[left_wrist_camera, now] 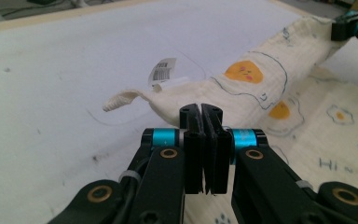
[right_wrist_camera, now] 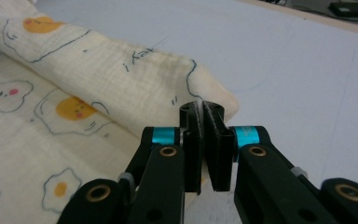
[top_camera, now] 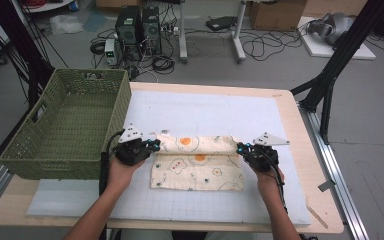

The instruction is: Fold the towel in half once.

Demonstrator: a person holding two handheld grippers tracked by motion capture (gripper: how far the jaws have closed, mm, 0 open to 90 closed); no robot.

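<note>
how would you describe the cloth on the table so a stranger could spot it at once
On the white mat covering the wooden table, right of the green woven basket, lies a cream cloth. Its far edge is rolled over, and it alone carries printed fried eggs.

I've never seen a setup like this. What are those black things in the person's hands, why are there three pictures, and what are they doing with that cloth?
No robot here: a person holds a hand-held clamp tool in each hand. The left gripper and the right gripper each have two black jaws. The high view comes from a camera above the table, looking down. The other two come from small cameras riding on each tool, looking along its jaws.

On the white mat lies a cream cloth printed with fried eggs and small cartoon figures. Its far edge is doubled over into a thick fold. Each gripper is shut on one end of that fold, so the person appears to be folding the cloth. A green woven basket stands at the left, and no cloth is in it.
</note>
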